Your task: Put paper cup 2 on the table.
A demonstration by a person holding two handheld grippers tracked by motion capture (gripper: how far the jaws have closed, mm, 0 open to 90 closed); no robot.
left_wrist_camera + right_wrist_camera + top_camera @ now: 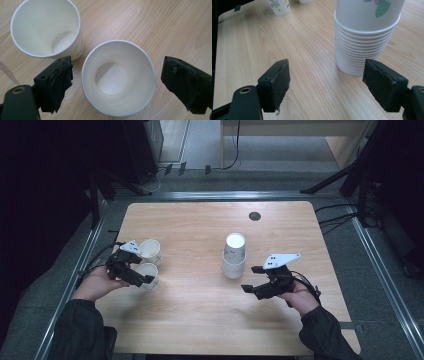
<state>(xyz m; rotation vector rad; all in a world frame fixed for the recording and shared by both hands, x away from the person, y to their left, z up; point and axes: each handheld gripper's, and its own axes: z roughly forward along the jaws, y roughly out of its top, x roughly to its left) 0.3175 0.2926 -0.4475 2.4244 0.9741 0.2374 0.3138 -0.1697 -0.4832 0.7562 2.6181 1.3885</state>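
Left claw stands apart, straddling an upright paper cup without touching it.

- Upright white paper cup stands between the spread fingers, neither pad touching it.
- Second cup just beside, on the wooden tabletop.

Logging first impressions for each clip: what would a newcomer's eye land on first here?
Probably the stack of paper cups, rims down at the middle of the wooden table, with the right gripper open just beside it. Next, two single upright cups at the left: the nearer cup sits between the left gripper's open jaws, untouched, and the farther cup stands close beside it.
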